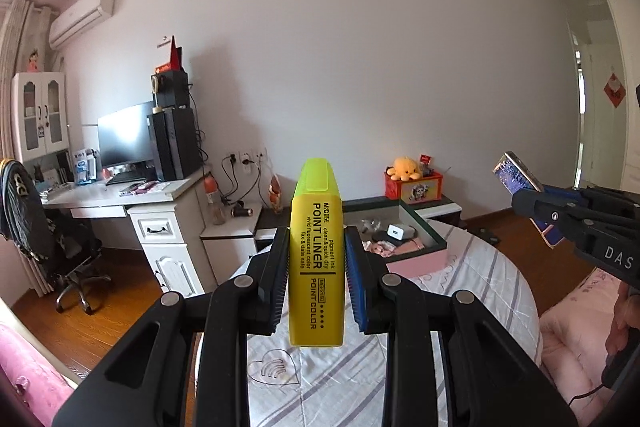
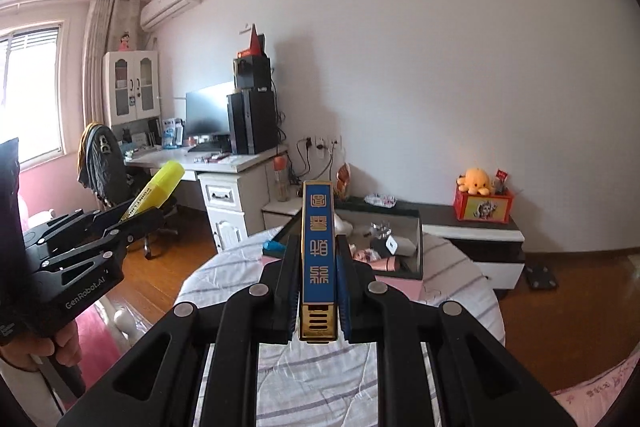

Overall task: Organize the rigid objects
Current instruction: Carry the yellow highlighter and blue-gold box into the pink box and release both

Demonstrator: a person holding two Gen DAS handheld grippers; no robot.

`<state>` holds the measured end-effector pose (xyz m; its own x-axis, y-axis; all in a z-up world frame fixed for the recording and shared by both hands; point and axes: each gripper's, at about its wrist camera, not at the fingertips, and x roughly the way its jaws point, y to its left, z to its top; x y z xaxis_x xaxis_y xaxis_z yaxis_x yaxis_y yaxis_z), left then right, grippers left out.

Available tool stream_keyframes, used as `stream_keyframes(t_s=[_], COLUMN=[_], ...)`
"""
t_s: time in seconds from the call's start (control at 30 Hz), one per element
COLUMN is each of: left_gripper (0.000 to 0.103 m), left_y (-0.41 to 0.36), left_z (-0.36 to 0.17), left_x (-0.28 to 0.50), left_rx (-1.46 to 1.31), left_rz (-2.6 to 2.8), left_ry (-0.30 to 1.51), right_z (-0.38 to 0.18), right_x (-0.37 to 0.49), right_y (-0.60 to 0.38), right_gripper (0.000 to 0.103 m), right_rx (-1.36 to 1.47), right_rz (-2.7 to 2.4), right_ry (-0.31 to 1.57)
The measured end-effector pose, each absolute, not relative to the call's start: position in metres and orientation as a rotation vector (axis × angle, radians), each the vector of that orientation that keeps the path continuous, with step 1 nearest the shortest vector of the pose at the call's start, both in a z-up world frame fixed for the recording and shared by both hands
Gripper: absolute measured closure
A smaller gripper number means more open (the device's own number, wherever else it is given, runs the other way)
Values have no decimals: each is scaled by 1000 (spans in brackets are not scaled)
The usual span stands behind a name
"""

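My left gripper is shut on a yellow highlighter that stands upright between the pads, cap end up. My right gripper is shut on a narrow blue and gold case, held on edge. Each gripper shows in the other's view: the right gripper with the case at the right, the left gripper with the highlighter at the left. Both hang above the bed, in front of an open dark-rimmed box holding small items.
A striped sheet covers the rounded bed below. A white desk with monitor and an office chair stand at the left. A low cabinet bears a red box with an orange plush. Wooden floor lies around.
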<state>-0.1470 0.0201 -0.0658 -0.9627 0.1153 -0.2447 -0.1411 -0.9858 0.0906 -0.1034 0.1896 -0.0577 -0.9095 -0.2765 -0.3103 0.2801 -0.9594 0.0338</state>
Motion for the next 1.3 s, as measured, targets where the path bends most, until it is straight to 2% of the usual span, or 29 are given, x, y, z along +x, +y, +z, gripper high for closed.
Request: stream_keyframes(t_s=[0.3, 0.57, 0.97, 1.3], left_gripper=[76, 76, 76, 76], left_y=[19, 37, 71, 91], left_z=[-52, -53, -66, -103], left_x=[-162, -206, -319, -418], left_rx=[-328, -360, -442, -576], left_rz=[3057, 3065, 2990, 2963], left_ry=[193, 241, 288, 284], right_z=[-51, -53, -61, -99], right_x=[-109, -143, -238, -329], right_y=[199, 207, 214, 216], right_gripper=[87, 87, 87, 87], right_rx=[413, 419, 486, 635], right_rz=[-2815, -2815, -2812, -2804], right_ry=[10, -10, -7, -34])
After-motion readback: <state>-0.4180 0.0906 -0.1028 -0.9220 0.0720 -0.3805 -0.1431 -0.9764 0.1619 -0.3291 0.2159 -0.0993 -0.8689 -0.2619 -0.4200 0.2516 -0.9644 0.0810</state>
